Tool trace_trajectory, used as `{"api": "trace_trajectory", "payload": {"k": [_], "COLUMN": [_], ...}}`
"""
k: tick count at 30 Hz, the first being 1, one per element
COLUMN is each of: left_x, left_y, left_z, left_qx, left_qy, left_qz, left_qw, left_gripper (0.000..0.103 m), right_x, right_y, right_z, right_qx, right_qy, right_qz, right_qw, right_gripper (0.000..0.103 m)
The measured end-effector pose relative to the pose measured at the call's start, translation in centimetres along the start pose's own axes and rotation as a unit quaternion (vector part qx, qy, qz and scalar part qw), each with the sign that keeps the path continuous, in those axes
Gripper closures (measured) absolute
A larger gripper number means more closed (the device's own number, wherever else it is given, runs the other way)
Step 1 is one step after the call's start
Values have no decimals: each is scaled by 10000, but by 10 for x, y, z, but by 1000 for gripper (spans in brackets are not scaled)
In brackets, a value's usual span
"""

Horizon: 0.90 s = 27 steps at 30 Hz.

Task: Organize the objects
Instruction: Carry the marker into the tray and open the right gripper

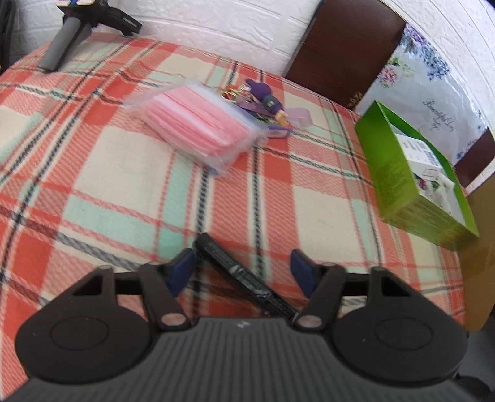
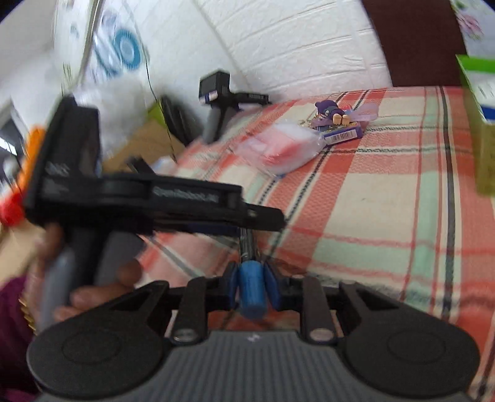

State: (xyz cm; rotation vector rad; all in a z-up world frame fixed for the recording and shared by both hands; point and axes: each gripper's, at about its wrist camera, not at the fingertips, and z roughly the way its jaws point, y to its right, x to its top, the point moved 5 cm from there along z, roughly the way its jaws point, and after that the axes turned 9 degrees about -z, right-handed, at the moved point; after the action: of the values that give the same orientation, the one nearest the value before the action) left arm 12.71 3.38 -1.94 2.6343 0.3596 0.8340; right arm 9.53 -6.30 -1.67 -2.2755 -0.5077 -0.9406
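My left gripper (image 1: 243, 270) is open, its blue pads wide apart around a black marker (image 1: 244, 275) that runs slantwise between them. My right gripper (image 2: 252, 286) is shut on the marker's blue end (image 2: 251, 290); the black barrel (image 2: 247, 244) points away toward the left gripper's body (image 2: 148, 198), which a hand holds just ahead. On the plaid cloth (image 1: 92, 173) lies a clear pack of pink masks (image 1: 198, 123), with a purple keychain bundle (image 1: 266, 99) behind it. An open green box (image 1: 411, 173) stands at the right.
A spare black gripper with a grey handle (image 1: 68, 34) lies at the far left corner of the cloth. A dark brown chair back (image 1: 343, 46) and a floral bag (image 1: 433, 86) stand behind the box. A white brick-pattern wall (image 1: 232, 24) is at the back.
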Motion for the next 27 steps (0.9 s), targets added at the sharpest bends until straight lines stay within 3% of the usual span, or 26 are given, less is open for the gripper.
{"api": "trace_trajectory", "payload": {"k": [1, 6, 12, 17, 21, 24, 27], "left_x": [0, 9, 24, 25, 14, 11, 11], "left_y": [4, 39, 137, 235, 299, 328, 335], "left_z": [0, -6, 3, 24, 50, 70, 88], "left_qx": [-29, -376, -811, -1323, -1580, -1643, -1469], "left_qy": [-46, 47, 214, 267, 223, 233, 256], "left_qz": [3, 107, 1019, 1860, 2344, 2458, 2480], "left_qw": [10000, 9992, 9913, 9732, 9590, 9550, 9572], "left_gripper": [60, 65, 68, 68, 68, 67, 65], "right_x": [1, 11, 28, 43, 50, 51, 51], "right_y": [0, 8, 35, 74, 111, 146, 181], "right_z": [-5, -31, -79, -129, -156, -162, -157], "right_qx": [-60, -319, -1346, -2564, -3441, -4006, -4553], "right_qy": [77, 531, 1404, 2135, 2399, 2430, 2304], "right_qz": [44, 74, -126, -170, -150, -74, 38], "right_qw": [9999, 9981, 9808, 9425, 9077, 8834, 8600], "right_gripper": [83, 83, 83, 83, 83, 83, 83]}}
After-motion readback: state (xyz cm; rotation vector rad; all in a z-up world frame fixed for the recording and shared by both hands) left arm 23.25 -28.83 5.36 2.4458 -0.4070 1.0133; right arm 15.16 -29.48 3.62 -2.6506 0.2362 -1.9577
